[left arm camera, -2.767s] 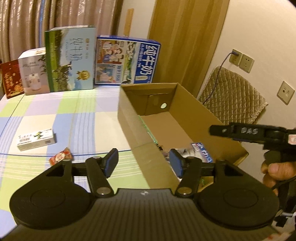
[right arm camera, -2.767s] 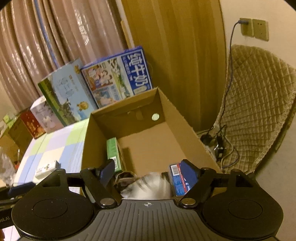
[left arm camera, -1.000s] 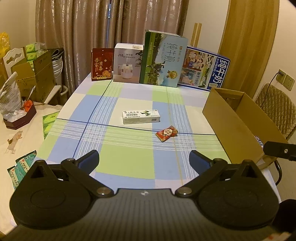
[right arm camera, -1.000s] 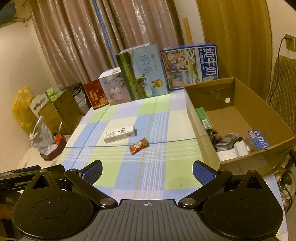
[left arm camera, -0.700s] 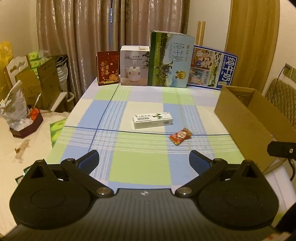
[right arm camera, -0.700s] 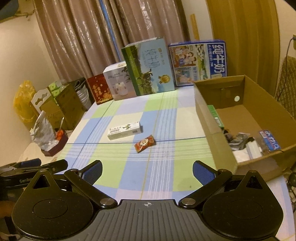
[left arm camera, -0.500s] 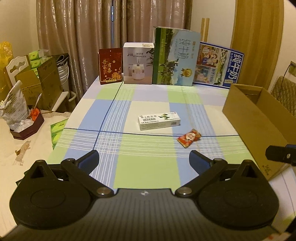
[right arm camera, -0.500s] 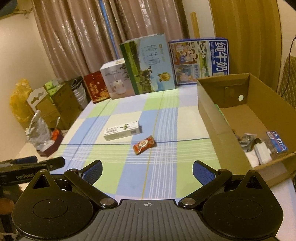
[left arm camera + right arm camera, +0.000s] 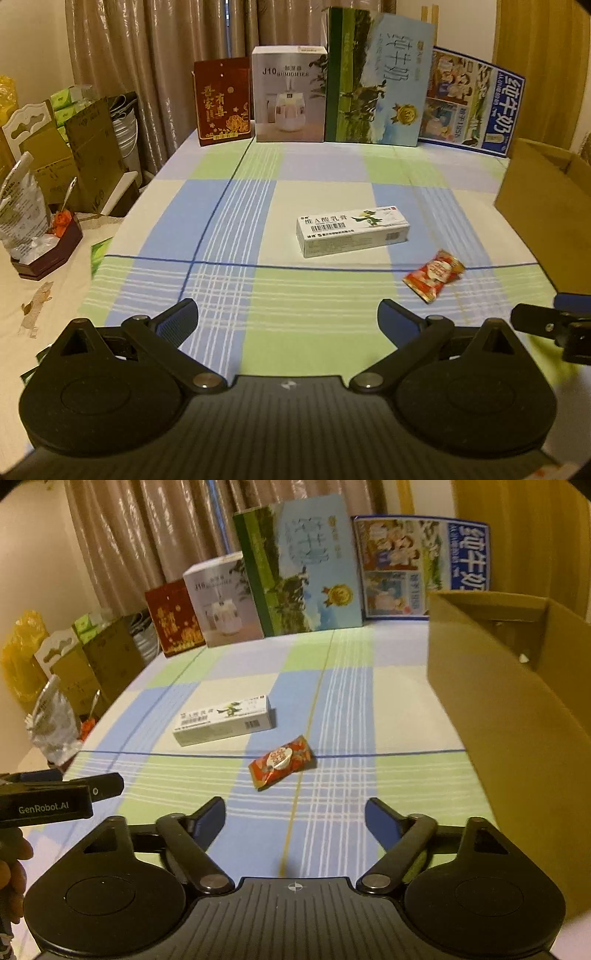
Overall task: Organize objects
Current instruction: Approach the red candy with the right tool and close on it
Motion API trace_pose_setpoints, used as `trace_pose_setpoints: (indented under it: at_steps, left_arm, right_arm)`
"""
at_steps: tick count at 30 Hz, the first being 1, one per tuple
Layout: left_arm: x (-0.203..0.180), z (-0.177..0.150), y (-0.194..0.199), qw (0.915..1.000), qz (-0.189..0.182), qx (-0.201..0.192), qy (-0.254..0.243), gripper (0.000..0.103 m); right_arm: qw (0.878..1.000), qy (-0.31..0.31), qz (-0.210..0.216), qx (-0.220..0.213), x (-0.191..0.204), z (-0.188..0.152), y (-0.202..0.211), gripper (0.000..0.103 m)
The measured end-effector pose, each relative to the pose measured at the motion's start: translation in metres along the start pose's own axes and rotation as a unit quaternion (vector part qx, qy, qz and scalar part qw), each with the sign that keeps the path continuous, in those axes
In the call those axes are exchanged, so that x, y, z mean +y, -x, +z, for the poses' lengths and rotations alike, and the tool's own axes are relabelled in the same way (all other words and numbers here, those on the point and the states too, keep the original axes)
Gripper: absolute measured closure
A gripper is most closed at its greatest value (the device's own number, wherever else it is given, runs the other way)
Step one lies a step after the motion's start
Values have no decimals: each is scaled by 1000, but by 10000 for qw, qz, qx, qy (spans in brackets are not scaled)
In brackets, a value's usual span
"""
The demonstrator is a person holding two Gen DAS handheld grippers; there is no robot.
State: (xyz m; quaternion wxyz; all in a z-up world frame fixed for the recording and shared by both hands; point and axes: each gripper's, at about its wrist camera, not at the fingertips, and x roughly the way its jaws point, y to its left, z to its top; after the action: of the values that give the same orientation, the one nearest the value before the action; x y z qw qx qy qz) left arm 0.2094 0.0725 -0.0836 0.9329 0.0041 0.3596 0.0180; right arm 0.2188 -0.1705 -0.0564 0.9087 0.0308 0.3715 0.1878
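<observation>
Left wrist view: the left gripper (image 9: pixel 287 320) fills the lower frame, jaws spread wide with nothing between them. Right of centre on the checked tablecloth (image 9: pixel 229 221) lies a white medicine box (image 9: pixel 352 230), and lower right of it, apart, a red snack packet (image 9: pixel 433 275). An open cardboard box (image 9: pixel 546 214) stands at the right edge. Right wrist view: the right gripper (image 9: pixel 294 816) is likewise wide open and empty, the packet (image 9: pixel 280 762) just above it mid-frame, the white box (image 9: pixel 225 720) up and left. Tall cartons (image 9: pixel 303 566) line the top of the frame
</observation>
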Motion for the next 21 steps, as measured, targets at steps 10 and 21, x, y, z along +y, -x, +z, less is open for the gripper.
trace_pose_setpoints:
  at_steps: [10,21]
  left_arm:
    - [1,25,-55,9998,-177,-28,-86,1]
    - [15,26,-64,9998,-80,97,136,1]
  right_arm:
    - [9998,-65,158,52,12,4,-68,37]
    - [9976,616,-12,-311,42,3,-105,37]
